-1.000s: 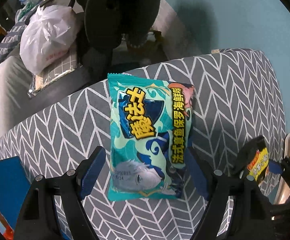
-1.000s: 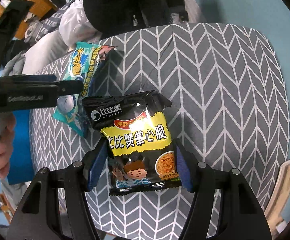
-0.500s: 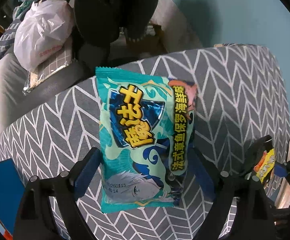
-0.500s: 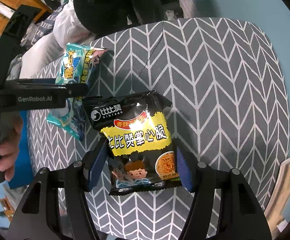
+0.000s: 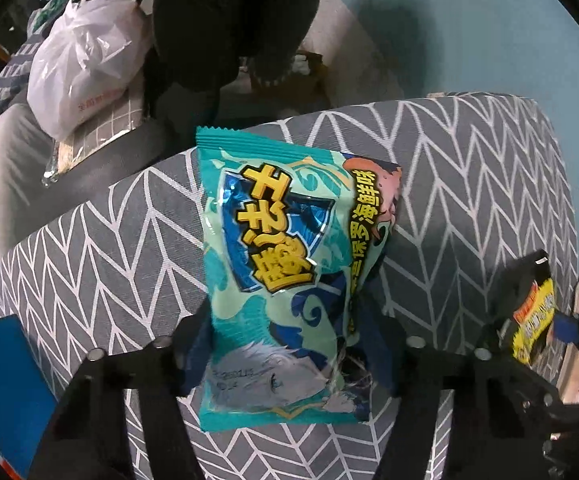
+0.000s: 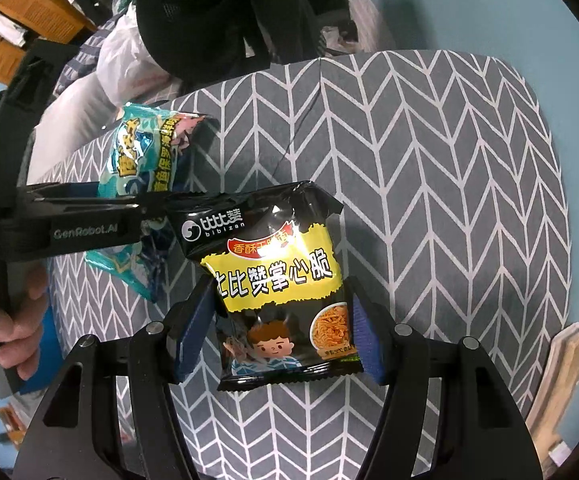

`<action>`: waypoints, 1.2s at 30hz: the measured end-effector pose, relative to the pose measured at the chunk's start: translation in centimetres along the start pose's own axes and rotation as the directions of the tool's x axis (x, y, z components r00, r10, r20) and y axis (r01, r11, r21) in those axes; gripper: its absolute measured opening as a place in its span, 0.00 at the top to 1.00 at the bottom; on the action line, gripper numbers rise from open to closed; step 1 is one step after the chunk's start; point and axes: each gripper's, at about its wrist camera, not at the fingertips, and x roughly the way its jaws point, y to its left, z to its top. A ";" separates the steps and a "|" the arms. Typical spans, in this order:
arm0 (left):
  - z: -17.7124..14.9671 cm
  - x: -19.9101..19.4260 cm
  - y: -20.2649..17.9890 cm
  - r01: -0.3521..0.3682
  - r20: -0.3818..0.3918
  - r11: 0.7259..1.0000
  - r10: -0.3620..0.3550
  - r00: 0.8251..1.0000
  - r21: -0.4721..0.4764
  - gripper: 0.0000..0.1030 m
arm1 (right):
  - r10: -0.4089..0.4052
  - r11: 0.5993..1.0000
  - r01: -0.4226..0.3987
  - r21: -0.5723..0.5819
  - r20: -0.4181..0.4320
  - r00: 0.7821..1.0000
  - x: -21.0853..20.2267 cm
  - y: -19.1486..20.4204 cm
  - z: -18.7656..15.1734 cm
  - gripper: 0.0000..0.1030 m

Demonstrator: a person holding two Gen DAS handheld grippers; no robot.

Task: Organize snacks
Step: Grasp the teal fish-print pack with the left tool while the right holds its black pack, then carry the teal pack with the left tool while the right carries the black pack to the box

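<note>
A teal snack packet (image 5: 281, 264) lies lengthwise between the fingers of my left gripper (image 5: 285, 332) over a grey chevron cushion (image 5: 469, 200). Its jaws are closing, and the pads press into the packet's lower sides, which crumple. In the right wrist view the teal packet (image 6: 145, 160) tilts up in the left gripper (image 6: 89, 216), which a hand (image 6: 5, 320) holds. My right gripper (image 6: 279, 312) is shut on a black and yellow snack packet (image 6: 277, 280) above the cushion (image 6: 429, 180). That black packet (image 5: 533, 312) also shows at the right edge of the left wrist view.
A white plastic bag (image 5: 85, 64) and a dark chair back (image 5: 233, 20) stand beyond the cushion's far edge. A blue flat object (image 5: 1, 364) lies at the lower left. Pale wooden slats (image 6: 561, 372) lean at the right, on a light blue floor (image 5: 469, 28).
The left jaws have come inward from beside the teal packet onto its sides, and its lower edge now wrinkles. The right gripper and black packet have hardly moved.
</note>
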 end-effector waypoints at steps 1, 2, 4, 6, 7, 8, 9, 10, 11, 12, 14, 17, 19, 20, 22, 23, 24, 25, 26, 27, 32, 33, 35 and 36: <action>-0.1 -0.1 0.0 0.005 0.002 1.000 -0.005 1.000 -0.002 0.39 | 0.000 1.000 0.000 0.000 0.000 1.000 0.0 0.1 0.1 0.38; -0.2 -0.2 0.0 0.004 0.001 1.000 -0.004 1.000 -0.005 0.39 | 0.001 1.000 -0.001 -0.001 0.001 1.000 0.0 0.2 0.2 0.38; -0.4 -0.3 0.2 0.001 -0.002 1.000 -0.001 1.000 -0.006 0.39 | -0.001 1.000 0.001 -0.007 0.004 1.000 0.0 0.5 0.4 0.38; -0.6 -0.4 0.3 -0.006 -0.002 1.000 0.006 1.000 -0.003 0.39 | -0.004 1.000 0.004 -0.015 0.004 1.000 0.0 0.8 0.8 0.38; -0.8 -0.5 0.3 -0.012 -0.001 1.000 0.012 1.000 0.002 0.39 | -0.007 1.000 0.007 -0.022 0.005 1.000 0.0 1.1 0.9 0.38; -1.1 -0.6 0.3 -0.019 0.000 1.000 0.019 1.000 0.005 0.39 | -0.009 1.000 0.010 -0.028 0.005 1.000 0.0 1.2 1.0 0.38; -1.3 -0.7 0.3 -0.024 0.000 1.000 0.024 1.000 0.007 0.39 | -0.014 0.999 0.014 -0.035 0.006 1.000 0.0 1.4 1.1 0.38; -1.6 -1.0 0.4 -0.033 0.003 0.999 0.033 0.999 0.009 0.39 | -0.020 0.999 0.021 -0.045 0.007 1.000 -0.1 1.7 1.2 0.38; -1.9 -1.3 0.4 -0.041 0.009 0.999 0.041 0.999 0.011 0.39 | -0.026 0.998 0.027 -0.051 0.007 1.000 -0.2 1.9 1.2 0.38; -2.3 -1.7 0.5 -0.050 0.020 0.999 0.049 0.999 0.012 0.39 | -0.033 0.998 0.033 -0.058 0.009 0.999 -0.3 2.2 1.3 0.38; -3.0 -2.5 0.5 -0.056 0.033 0.998 0.055 0.998 0.011 0.39 | -0.041 0.996 0.042 -0.073 0.013 0.999 -0.6 2.7 1.5 0.38; -3.9 -3.7 0.8 -0.058 0.047 0.998 0.058 0.997 0.005 0.39 | -0.050 0.994 0.052 -0.093 0.023 0.999 -1.2 3.5 1.7 0.38; -4.4 -4.6 1.1 -0.064 0.054 0.998 0.063 0.997 0.001 0.39 | -0.057 0.992 0.059 -0.108 0.028 0.998 -1.7 4.2 1.8 0.38; -4.8 -5.3 1.1 -0.066 0.060 0.998 0.067 0.996 -0.004 0.39 | -0.058 0.992 0.061 -0.113 0.030 0.998 -2.0 4.2 1.8 0.38; -5.5 -6.7 1.5 -0.062 0.082 0.998 0.063 0.995 -0.016 0.39 | -0.060 0.991 0.064 -0.120 0.036 0.998 -2.7 4.9 1.9 0.38; -5.7 -7.3 1.6 -0.058 0.091 0.998 0.060 0.994 -0.023 0.39 | -0.060 0.990 0.064 -0.123 0.039 0.997 -3.0 5.1 1.9 0.38; -6.1 -8.2 1.8 -0.055 0.101 0.998 0.057 0.993 -0.030 0.39 | -0.060 0.990 0.065 -0.126 0.045 0.997 -3.4 5.4 1.9 0.38; -6.5 -8.8 1.9 -0.054 0.109 0.998 0.058 0.992 -0.034 0.39 | -0.058 0.989 0.065 -0.132 0.051 0.997 -3.9 5.8 2.0 0.38; -6.8 -9.4 2.1 -0.054 0.117 0.998 0.058 0.991 -0.038 0.39 | -0.057 0.989 0.064 -0.136 0.055 0.997 -4.2 6.1 2.0 0.38; -7.0 -9.9 2.2 -0.055 0.124 0.998 0.060 0.990 -0.041 0.39 | -0.056 0.988 0.064 -0.141 0.059 0.997 -4.5 6.5 2.0 0.38; -8.9 -13.1 3.7 -0.059 0.164 0.996 0.069 0.984 -0.067 0.39 | -0.044 0.982 0.059 -0.179 0.083 0.996 -6.3 8.8 1.9 0.38; -9.1 -13.6 4.0 -0.058 0.172 0.996 0.070 0.983 -0.073 0.39 | -0.039 0.981 0.055 -0.187 0.086 0.995 -6.6 9.1 2.0 0.38; -9.7 -14.7 4.8 -0.067 0.188 0.994 0.083 0.979 -0.092 0.39 | -0.025 0.979 0.043 -0.202 0.092 0.995 -7.1 10.1 1.9 0.38; -10.2 -15.3 5.3 -0.074 0.195 0.992 0.093 0.976 -0.102 0.39 | -0.019 0.977 0.038 -0.208 0.094 0.995 -7.4 10.5 1.9 0.38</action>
